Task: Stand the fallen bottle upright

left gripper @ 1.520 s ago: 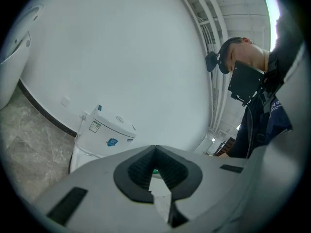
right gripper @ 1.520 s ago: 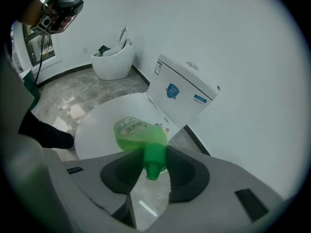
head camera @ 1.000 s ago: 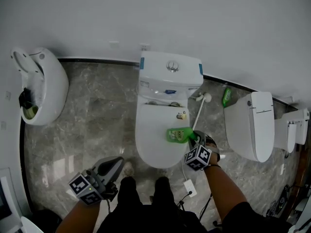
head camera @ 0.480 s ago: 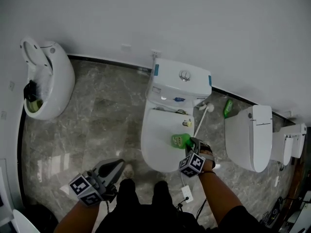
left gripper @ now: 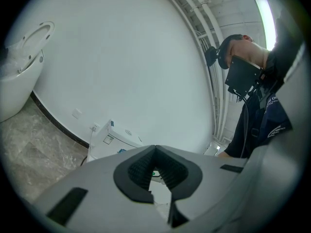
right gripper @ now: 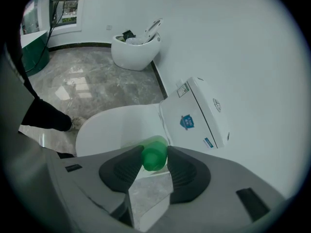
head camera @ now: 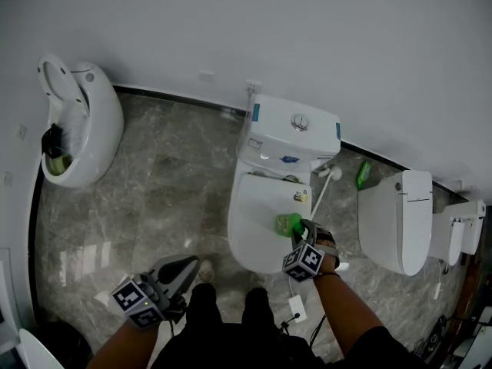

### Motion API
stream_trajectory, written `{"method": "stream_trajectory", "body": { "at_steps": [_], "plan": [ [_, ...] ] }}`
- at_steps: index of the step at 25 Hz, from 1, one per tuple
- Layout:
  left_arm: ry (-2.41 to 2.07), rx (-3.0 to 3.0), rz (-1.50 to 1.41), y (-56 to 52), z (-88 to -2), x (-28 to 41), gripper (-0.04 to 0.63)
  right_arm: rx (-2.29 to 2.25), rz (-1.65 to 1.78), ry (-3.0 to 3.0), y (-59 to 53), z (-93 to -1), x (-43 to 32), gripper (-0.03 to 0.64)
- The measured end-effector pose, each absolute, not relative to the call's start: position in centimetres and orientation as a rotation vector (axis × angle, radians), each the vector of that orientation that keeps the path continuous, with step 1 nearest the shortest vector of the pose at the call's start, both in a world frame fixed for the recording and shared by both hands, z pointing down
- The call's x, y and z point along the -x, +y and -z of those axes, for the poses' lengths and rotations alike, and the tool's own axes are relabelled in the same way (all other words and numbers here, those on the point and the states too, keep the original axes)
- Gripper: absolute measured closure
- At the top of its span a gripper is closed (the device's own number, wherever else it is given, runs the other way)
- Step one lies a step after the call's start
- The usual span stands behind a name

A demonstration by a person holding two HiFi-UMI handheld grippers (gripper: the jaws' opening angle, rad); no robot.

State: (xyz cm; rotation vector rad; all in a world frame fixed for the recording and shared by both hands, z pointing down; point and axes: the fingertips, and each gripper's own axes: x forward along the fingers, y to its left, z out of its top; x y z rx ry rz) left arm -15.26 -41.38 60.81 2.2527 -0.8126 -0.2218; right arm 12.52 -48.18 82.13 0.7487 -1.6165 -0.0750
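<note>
right claw: closed on the green cap of the bottle. both pads touch the cap, one on each side. the claw points steeply down at the toilet lid.

bottle: green, over the white lid, near the lid's right edge as the head view shows it, about midway between the lid's front edge and its hinge edge. the cap end is up, inside the right claw. the body runs down and away from the claw toward the lid. the views do not show whether the base touches the lid.

left claw: closed, pad tips together, nothing between them. in the head view the left claw is over the floor, left of the lid's front edge and well apart from the bottle.

surroundings:
- tank: white, behind the lid, against the wall, with a round button on top.
- brush: white, long handle, just beside the toilet's right side.
- second bottle: green, on the floor at the wall, between the tank and the right toilet.
- bowl: white, at the far left edge of the floor, with dark items inside.
</note>
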Motion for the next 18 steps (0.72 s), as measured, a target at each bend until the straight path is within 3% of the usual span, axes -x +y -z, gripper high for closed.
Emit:
{"method": "stream_trajectory", "body": {
  "at_steps": [7,18],
  "plan": [
    [-0.812,-2.259,0.216,-41.1,-60.0,14.6,0.572,-0.767,0.014,-1.623,-47.2,-81.7,-12.9,0.375],
    [-0.771,-2.310,0.195,-40.1,-56.7,10.6,0.573,-0.757,0.020,-1.728,-44.9,-77.6,-13.5,0.331]
  ]
}}
